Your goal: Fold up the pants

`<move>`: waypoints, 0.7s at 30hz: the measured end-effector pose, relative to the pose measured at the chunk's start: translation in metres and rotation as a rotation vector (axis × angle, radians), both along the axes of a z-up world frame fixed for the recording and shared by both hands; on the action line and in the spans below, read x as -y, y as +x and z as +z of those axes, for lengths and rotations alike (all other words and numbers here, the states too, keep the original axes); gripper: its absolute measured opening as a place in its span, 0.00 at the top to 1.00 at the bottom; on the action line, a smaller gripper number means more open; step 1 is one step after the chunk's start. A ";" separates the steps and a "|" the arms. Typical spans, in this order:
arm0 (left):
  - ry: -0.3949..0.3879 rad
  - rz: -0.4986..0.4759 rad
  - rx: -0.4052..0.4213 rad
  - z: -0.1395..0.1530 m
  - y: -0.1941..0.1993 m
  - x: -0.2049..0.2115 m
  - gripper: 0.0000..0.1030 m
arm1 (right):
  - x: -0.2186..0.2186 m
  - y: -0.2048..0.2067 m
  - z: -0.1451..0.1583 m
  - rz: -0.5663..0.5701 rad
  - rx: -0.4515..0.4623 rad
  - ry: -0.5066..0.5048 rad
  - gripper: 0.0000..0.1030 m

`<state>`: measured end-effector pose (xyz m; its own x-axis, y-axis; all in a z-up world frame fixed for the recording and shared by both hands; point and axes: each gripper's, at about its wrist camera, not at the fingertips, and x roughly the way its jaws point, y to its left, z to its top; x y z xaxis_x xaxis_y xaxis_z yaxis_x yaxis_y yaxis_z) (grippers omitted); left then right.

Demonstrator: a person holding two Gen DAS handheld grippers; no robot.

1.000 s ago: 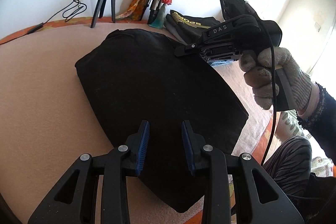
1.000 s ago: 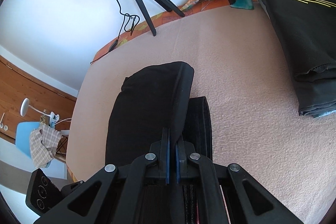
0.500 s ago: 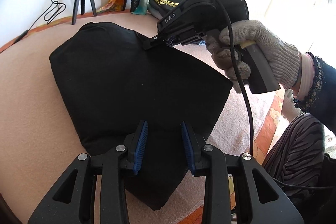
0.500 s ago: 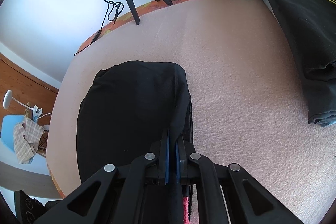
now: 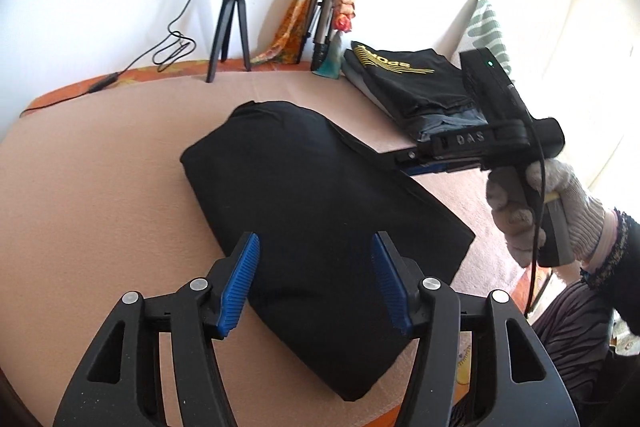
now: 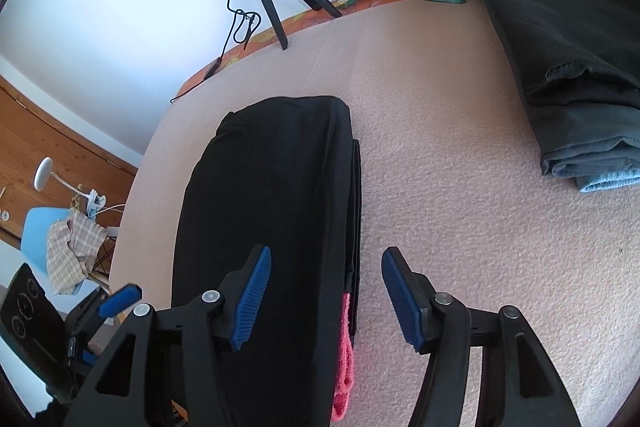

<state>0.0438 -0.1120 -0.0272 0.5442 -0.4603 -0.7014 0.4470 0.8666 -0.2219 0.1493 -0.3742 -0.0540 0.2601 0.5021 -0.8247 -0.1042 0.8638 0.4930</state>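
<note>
On the right gripper (image 5: 404,163), "DAS" is read; "SPORT" is printed on folded clothes (image 6: 560,27). Both it and the left gripper (image 5: 316,283) are opening, nothing clamped, over black pants (image 5: 320,211).

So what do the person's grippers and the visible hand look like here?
Both the left gripper and right gripper are black plastic with ribbed blue pads and silver rivets. The right one's side reads "DAS" and trails a black cable. The hand wears a grey knit glove and dark sleeve.
</note>
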 end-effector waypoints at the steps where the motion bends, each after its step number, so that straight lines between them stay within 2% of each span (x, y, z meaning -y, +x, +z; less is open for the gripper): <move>1: 0.005 0.021 -0.001 0.000 0.003 -0.003 0.44 | -0.003 -0.001 -0.003 0.012 0.000 -0.010 0.40; 4: -0.011 0.066 -0.019 -0.003 0.011 -0.013 0.38 | -0.010 -0.001 -0.013 0.047 -0.019 -0.028 0.40; 8: -0.036 0.107 -0.069 -0.010 0.022 -0.022 0.38 | -0.009 0.003 -0.014 0.072 -0.002 0.017 0.34; 17: -0.115 0.133 -0.172 -0.021 0.034 -0.030 0.38 | -0.009 0.006 -0.015 0.098 0.047 0.099 0.32; 21: -0.177 0.156 -0.254 -0.034 0.042 -0.040 0.38 | -0.007 0.007 -0.017 0.097 0.050 0.136 0.31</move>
